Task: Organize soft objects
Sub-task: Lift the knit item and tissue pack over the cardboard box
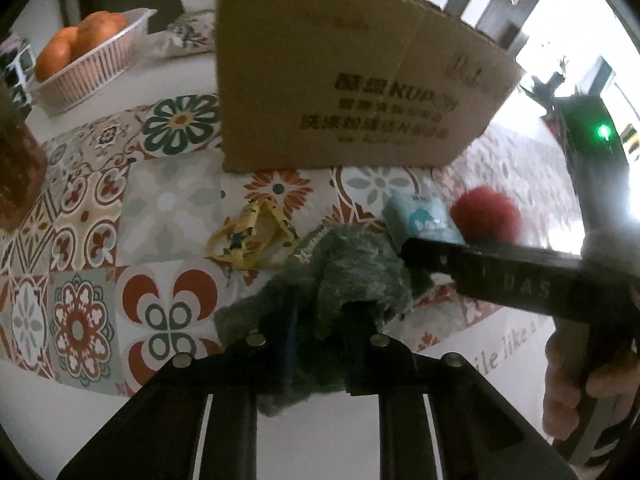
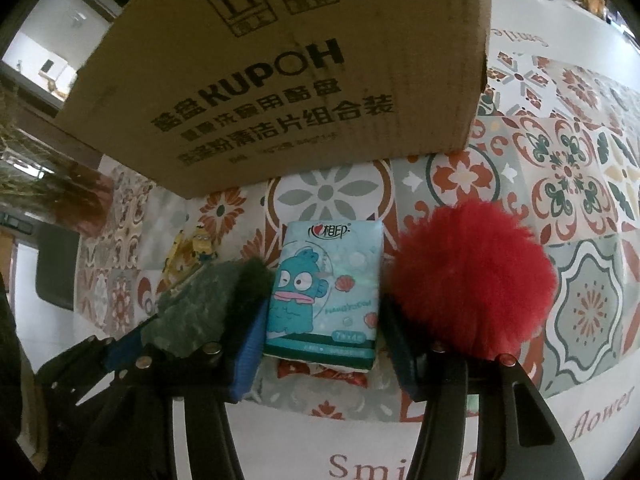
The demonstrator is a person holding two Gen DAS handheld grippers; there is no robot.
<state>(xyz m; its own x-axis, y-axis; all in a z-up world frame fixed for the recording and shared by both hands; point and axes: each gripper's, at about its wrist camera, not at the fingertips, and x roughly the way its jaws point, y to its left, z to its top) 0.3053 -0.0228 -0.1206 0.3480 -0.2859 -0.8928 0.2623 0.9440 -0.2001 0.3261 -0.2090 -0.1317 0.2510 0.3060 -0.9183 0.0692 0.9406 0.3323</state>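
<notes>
- the left gripper (image 1: 320,332) was seen clamped tight on a grey-green fuzzy cloth (image 1: 340,264), whose pile bulged out around both fingers; the cloth was still low over the patterned tablecloth (image 1: 80,248), not yet carried anywhere.
- the right gripper (image 2: 320,328) was seen with its jaws on either side of a teal tissue pack (image 2: 324,292), the pads close against the pack's edges; whether they were pressing on it could not be told, and the pack seemed to lie on the cloth-covered table.
- a red pompom (image 2: 472,280) was seen just beside the pack, touching the right finger's outer side, untouched by the pads.
- a yellow strap (image 1: 252,236) with cartoon figures lay a little further out, loose on the tablecloth.
- a cardboard box (image 1: 340,76) stood beyond all of them; its inside was hidden, so nothing could be counted as stowed.
- the task was judged barely begun: one item gripped, one straddled, two left lying.
</notes>
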